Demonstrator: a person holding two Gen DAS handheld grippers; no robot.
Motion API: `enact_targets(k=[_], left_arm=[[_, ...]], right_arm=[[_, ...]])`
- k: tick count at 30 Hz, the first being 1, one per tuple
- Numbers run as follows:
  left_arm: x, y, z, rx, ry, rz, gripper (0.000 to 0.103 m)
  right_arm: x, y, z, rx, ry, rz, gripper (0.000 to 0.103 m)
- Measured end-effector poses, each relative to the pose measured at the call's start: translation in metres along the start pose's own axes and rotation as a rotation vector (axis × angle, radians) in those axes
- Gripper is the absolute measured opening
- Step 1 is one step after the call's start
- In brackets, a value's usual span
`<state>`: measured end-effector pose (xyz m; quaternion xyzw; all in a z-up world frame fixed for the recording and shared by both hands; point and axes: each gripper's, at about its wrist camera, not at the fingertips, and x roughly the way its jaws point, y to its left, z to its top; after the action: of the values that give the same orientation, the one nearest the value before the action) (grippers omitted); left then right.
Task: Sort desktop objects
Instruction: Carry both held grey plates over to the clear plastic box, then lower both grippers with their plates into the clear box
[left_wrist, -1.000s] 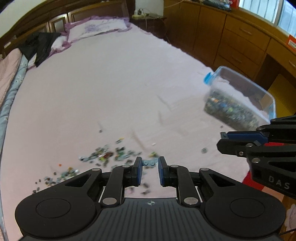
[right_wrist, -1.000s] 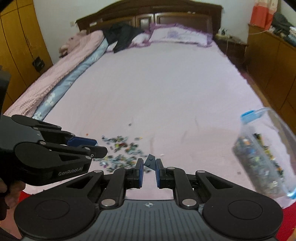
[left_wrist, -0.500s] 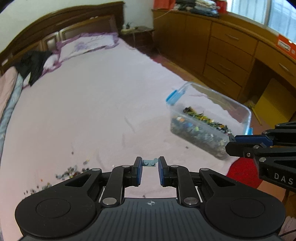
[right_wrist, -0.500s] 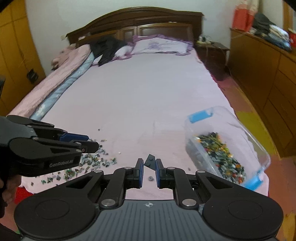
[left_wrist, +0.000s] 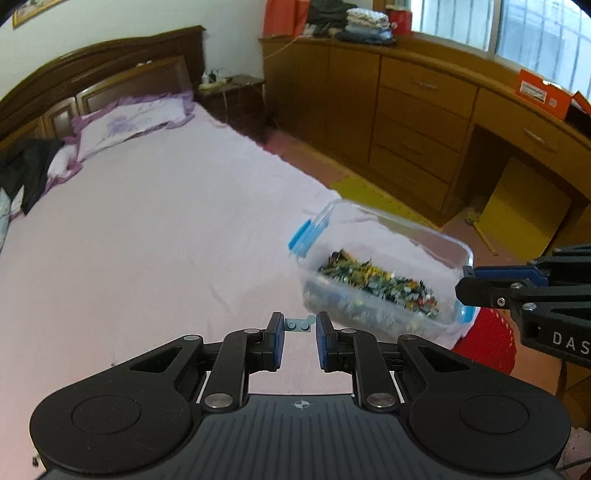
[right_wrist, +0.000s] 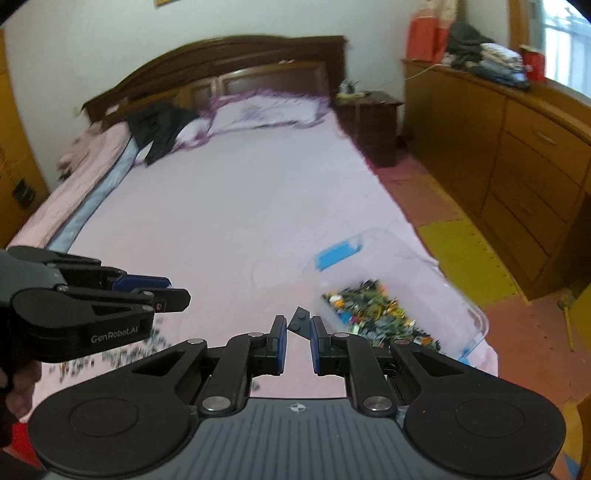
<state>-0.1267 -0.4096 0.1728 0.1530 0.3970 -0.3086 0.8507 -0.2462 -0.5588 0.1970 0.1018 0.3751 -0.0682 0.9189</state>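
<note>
While both grippers hang over the foot end of the bed, each has a small brick pinched. Bed: pale pink-lilac sheet, mostly bare, dark wooden headboard, a lilac pillow and a black garment at the head end. Wooden drawers run along the bed's right side, with folded clothes on top near the window; a yellow mat lies on the reddish floor between them.

Clear plastic tub with blue clips sits at the bed's right edge near the foot corner, lid off, partly filled with mixed coloured small bricks. Loose bricks are scattered near the foot edge on the left, blurred.

Left gripper: jaws narrowly apart, clamped on a light blue flat brick with two studs visible, lying crosswise between the pads, short of the tub's near wall. Right gripper: jaws nearly together, gripping a dark grey wedge-shaped plate, tilted point-up, just beside the tub's near corner. Part of a hand shows behind the left gripper.
</note>
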Motion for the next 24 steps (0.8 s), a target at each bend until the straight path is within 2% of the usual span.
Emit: enact_targets(k=[7,16,24], left_arm=[[0.021,-0.013,0.018,0.012,0.002,-0.011,0.020],[0.043,-0.040,0.044,-0.037,0.044,0.057,0.020],[0.058,-0.076,0.071,-0.055,0.065,0.085,0.020]], right_arm=[[0.015,-0.029,0.010,0.003,0.014,0.012,0.015],[0.033,-0.074,0.028,-0.027,0.028,0.064,0.014],[0.051,-0.130,0.044,-0.049,0.062,0.114,0.014]])
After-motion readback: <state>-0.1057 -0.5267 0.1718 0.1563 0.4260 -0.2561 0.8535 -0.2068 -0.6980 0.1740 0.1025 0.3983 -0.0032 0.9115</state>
